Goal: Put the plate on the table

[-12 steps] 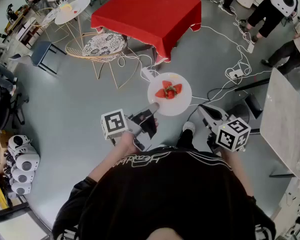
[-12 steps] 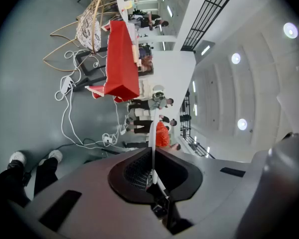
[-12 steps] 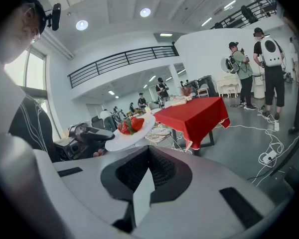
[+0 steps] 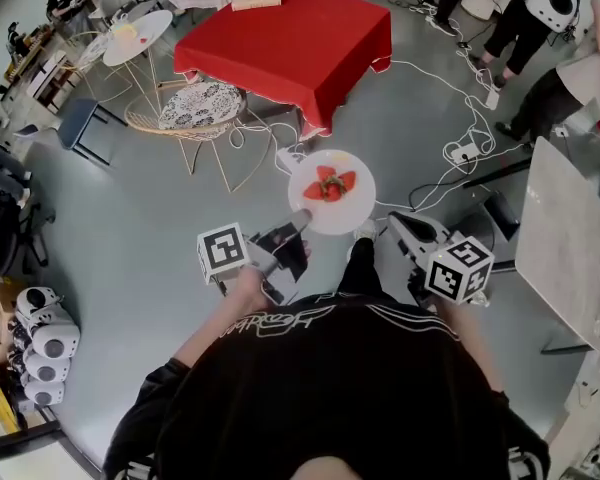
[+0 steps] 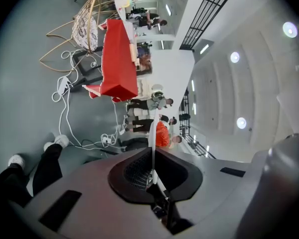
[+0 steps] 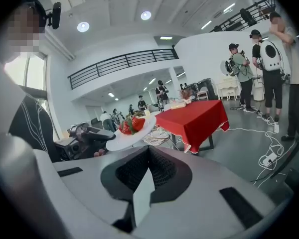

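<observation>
A white plate (image 4: 346,214) carrying strawberries (image 4: 328,185) hangs over the grey floor, short of the red-clothed table (image 4: 290,38). My left gripper (image 4: 300,220) is shut on the plate's near rim. In the left gripper view the plate (image 5: 152,133) is a thin white edge running out between the pads, with the strawberries (image 5: 162,135) beside it. My right gripper (image 4: 392,224) is held to the right of the plate, shut and holding nothing. In the right gripper view the plate (image 6: 134,135) and the red table (image 6: 194,121) lie ahead of the jaws.
A wicker chair (image 4: 195,108) and a round white table (image 4: 140,28) stand left of the red table. Cables (image 4: 450,98) trail over the floor to the right. A grey tabletop (image 4: 570,248) is at the right edge. People stand at the back right.
The plate and both grippers have shifted a little forward, toward the red table, as the person steps ahead. The grip on the plate is unchanged.
</observation>
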The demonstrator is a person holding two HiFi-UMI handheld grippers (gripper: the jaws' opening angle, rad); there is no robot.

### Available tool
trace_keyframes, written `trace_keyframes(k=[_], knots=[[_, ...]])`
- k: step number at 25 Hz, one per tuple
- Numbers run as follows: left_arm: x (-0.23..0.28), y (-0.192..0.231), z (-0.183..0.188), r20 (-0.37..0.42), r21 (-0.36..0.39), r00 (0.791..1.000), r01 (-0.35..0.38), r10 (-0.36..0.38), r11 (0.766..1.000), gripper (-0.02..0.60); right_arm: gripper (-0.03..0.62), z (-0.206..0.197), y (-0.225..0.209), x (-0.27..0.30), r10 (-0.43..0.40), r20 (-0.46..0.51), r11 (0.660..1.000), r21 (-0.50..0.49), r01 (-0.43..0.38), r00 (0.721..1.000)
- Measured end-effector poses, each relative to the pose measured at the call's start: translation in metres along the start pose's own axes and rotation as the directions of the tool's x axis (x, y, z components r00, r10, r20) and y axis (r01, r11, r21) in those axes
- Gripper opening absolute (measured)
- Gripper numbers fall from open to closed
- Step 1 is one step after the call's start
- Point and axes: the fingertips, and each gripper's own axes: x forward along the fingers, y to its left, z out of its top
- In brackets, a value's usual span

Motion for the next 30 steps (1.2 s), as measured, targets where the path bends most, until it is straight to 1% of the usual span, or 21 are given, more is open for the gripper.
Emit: trace_keyframes(k=[7,11,16,20,26,30], knots=[[0.022,0.001,0.019,0.009,-0.005,1.0,0.003,-0.003,1.0,0.018,0.008,0.008,-0.015,0.02,0.02,-0.01,1.0,-0.012,-0.021,1.0],[0.045,0.001,0.036,0.016,0.008,1.0,-0.007,0.007,1.0,0.018,0.008,0.023,-0.038,0.03,0.035,-0.003,0.999,-0.009,-0.035,0.999],[0.095,0.014,0.057,0.024,0.002,1.0,-0.017,0.017,1.0,0.018,0.008,0.033,-0.091,0.05,0.052,-0.004,0.998,0.024,-0.052,0.999],[0.136,0.025,0.084,0.042,-0.029,0.998,-0.039,0.04,0.999,0.018,0.008,0.049,-0.134,0.076,0.078,-0.035,0.997,0.022,-0.077,0.996],[0.202,0.027,0.135,0.066,-0.056,0.996,-0.049,0.052,0.997,0.018,0.008,0.098,-0.203,0.111,0.084,-0.042,0.996,0.044,-0.082,0.996],[0.252,0.032,0.163,0.086,-0.075,0.995,-0.05,0.056,0.996,0.018,0.008,0.118,-0.258,0.132,0.09,-0.054,0.993,0.08,-0.086,0.994]])
